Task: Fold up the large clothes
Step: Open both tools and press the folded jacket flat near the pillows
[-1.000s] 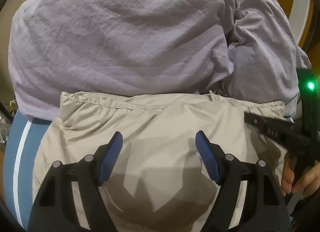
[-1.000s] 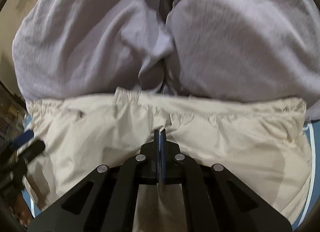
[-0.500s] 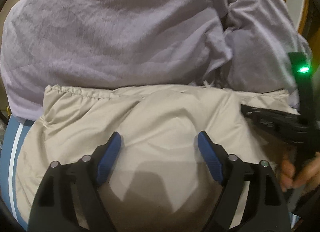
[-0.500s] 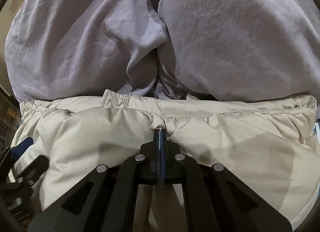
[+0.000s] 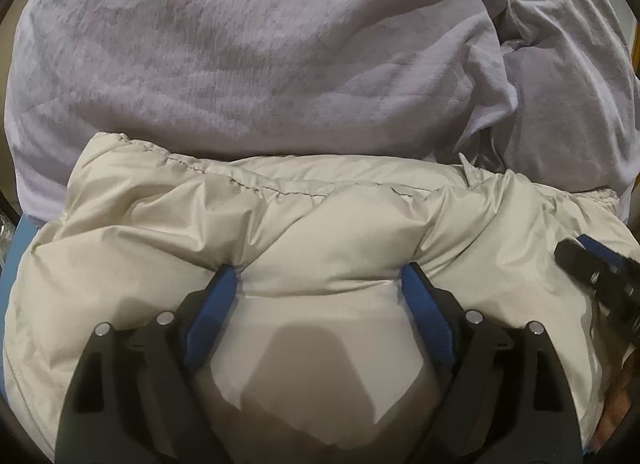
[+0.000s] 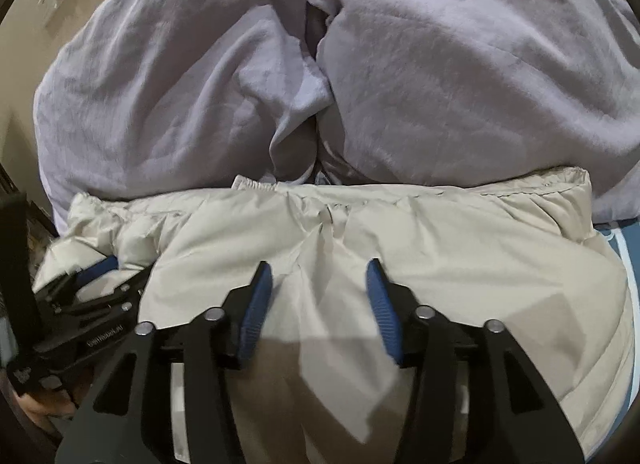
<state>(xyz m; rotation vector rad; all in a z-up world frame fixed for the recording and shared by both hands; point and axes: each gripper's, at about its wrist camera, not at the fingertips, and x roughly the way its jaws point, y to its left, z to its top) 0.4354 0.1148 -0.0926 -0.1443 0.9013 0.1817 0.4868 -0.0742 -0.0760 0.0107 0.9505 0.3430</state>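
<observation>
Right gripper (image 6: 320, 284) released: jaws previously clamped, now opening over the beige puffer jacket (image 6: 460, 248).
Left gripper (image 5: 316, 284) opens wide, pressing padding; treat this fold as placed.

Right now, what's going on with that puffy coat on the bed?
A person is folding a beige puffer jacket lying in front of a heap of lilac bedding. The left hand-held gripper is pushed down into the jacket, jaws opening around a bulge. The right hand-held gripper is opening too, fabric between its jaws but not pinched.
</observation>
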